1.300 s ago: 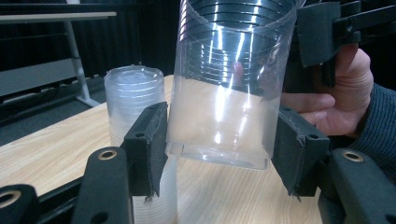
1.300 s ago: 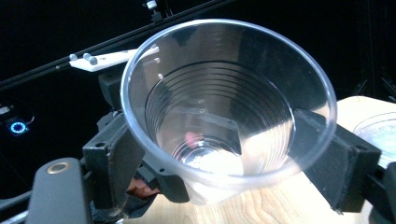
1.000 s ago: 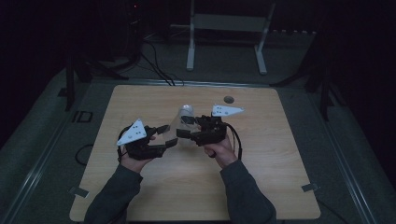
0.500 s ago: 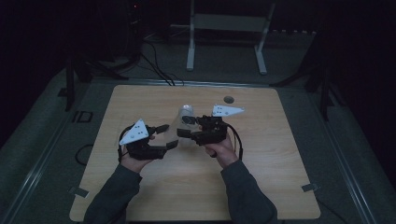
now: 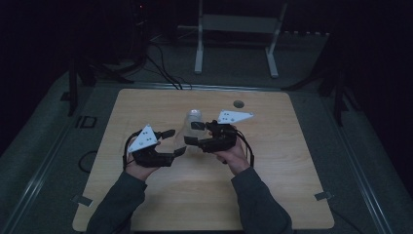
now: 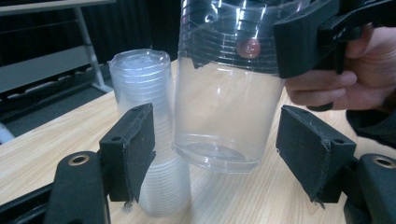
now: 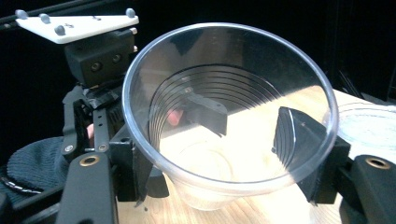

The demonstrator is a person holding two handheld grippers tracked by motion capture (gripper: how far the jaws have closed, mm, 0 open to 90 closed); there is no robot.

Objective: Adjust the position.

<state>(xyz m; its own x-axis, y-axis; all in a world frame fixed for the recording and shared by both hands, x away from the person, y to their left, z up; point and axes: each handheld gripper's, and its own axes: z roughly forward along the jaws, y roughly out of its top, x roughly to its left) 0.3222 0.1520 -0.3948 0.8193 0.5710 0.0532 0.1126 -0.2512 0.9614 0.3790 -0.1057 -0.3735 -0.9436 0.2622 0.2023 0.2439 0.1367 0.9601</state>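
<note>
The right hand-held gripper (image 7: 224,154) pinched a clear plastic cup (image 7: 229,116); the left hand-held gripper (image 6: 224,149), jaws just opening, stood spread around its base.

The cup (image 6: 223,116) is clear, glossy plastic with fine ridges near its rim – smooth below. The stack of cups (image 6: 144,93) beside it looks cloudier, the same thin plastic. The fingers (image 6: 133,149) wear matt black, rough-edged padding. The tabletop (image 5: 292,185) is pale wood grain with a dull, smooth finish

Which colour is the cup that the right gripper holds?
The cup is clear, colourless plastic; the left gripper view shows it best.
</note>
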